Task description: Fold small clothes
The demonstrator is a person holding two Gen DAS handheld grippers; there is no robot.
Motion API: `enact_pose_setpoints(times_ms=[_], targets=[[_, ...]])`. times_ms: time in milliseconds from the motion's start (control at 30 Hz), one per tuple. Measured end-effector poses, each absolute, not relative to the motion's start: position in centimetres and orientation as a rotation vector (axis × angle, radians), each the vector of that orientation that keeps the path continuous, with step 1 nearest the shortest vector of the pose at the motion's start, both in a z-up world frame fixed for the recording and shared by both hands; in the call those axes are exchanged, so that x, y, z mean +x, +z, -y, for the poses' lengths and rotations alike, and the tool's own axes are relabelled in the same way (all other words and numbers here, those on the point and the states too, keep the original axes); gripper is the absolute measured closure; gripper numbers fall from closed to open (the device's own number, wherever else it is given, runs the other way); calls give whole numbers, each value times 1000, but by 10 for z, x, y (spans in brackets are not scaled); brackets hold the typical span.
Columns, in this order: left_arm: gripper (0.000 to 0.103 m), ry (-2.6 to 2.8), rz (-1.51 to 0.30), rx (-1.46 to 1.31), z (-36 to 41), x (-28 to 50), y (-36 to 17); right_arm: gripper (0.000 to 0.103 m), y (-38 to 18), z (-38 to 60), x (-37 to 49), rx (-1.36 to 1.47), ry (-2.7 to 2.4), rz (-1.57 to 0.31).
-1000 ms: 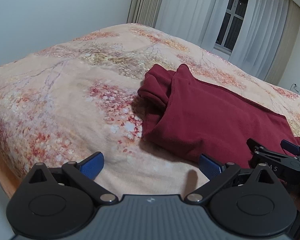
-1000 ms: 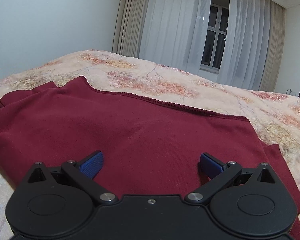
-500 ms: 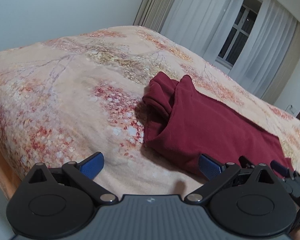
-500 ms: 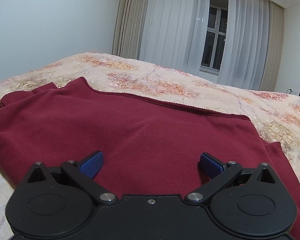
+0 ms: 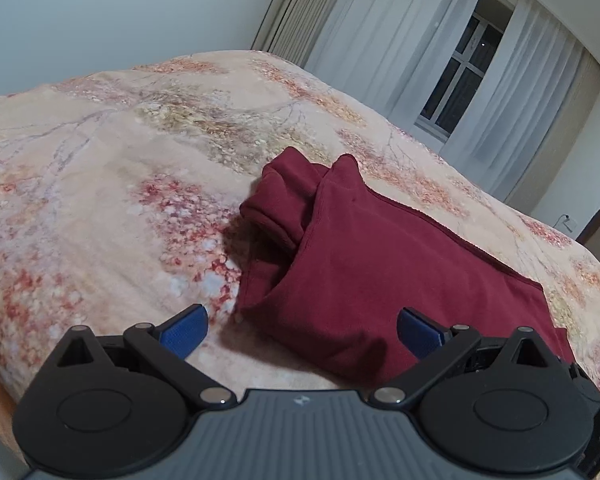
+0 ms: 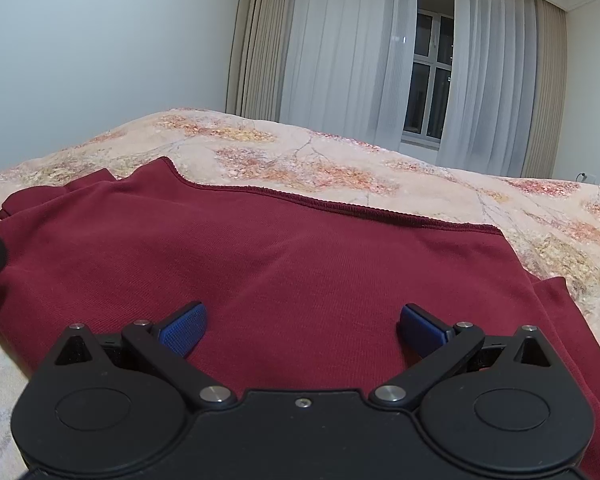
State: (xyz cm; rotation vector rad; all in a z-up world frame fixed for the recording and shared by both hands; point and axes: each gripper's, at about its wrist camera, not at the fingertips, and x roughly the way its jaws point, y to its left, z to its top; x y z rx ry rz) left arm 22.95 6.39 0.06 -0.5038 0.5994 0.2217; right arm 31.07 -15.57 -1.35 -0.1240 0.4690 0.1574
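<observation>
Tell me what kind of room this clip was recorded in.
Most likely a bedroom: a dark red knit garment lies on a bed with a floral peach bedspread, beside a window with sheer white curtains.

A folded garment (image 5: 383, 264) lies flat on the bed (image 5: 100, 184), its bunched sleeve end toward the left. The left tongs (image 5: 301, 330) hover over the garment's near left corner; the right tongs (image 6: 301, 330) hover above its middle, both spread wide. Behind the bed, a curtained window (image 6: 429, 76) stands at the far wall.
</observation>
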Motion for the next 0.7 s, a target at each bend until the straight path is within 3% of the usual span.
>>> enact_pose_setpoints(times_ms=[700], targets=[[0, 225, -605, -544, -75, 250, -7, 0, -15, 159, 311, -104, 167, -469]])
